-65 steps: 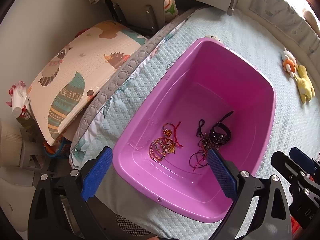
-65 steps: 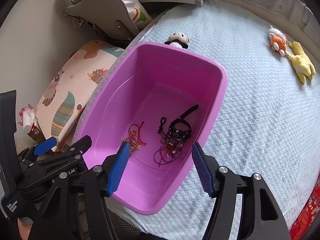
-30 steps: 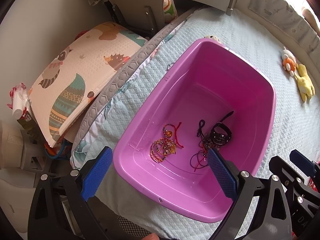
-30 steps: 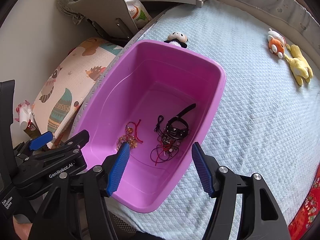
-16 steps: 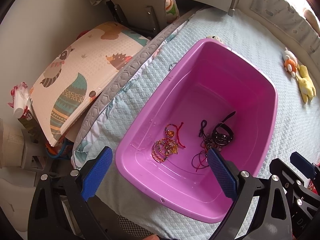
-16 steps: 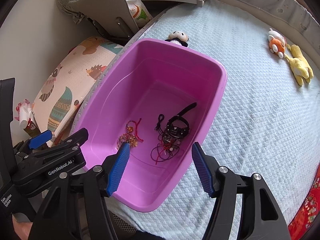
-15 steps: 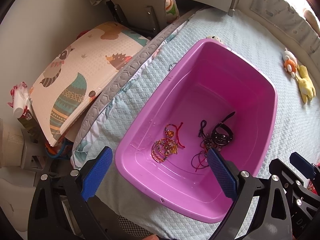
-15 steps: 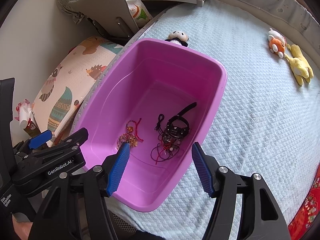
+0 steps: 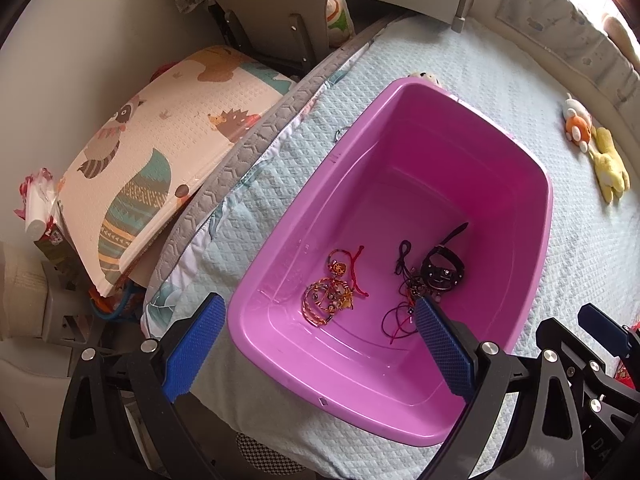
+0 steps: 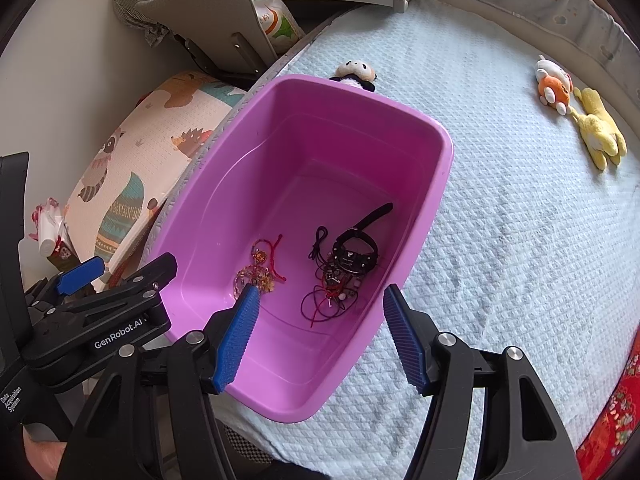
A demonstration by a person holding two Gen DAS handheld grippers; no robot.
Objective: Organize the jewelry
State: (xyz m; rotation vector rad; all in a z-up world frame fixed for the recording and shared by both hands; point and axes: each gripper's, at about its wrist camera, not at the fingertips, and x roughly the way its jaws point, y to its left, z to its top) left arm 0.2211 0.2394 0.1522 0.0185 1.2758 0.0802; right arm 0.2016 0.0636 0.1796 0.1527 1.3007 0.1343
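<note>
A purple plastic tub lies on a pale blue quilted bed. On its floor sit two small heaps of jewelry: red and gold cord bracelets on the left, and a black watch tangled with dark cords on the right. My left gripper hovers high above the tub's near end, open, nothing between its blue pads. My right gripper also hangs above the near end, open and empty. Each gripper's black frame shows at the edge of the other's view.
A cartoon-animal play mat leans off the bed's left edge beside a grey chair. A panda plush lies behind the tub. Orange and yellow plush toys rest at the far right. A red patterned cloth shows at the lower right.
Both views have shifted only very slightly. The jewelry and the tub lie where they were, and both grippers keep the same spread.
</note>
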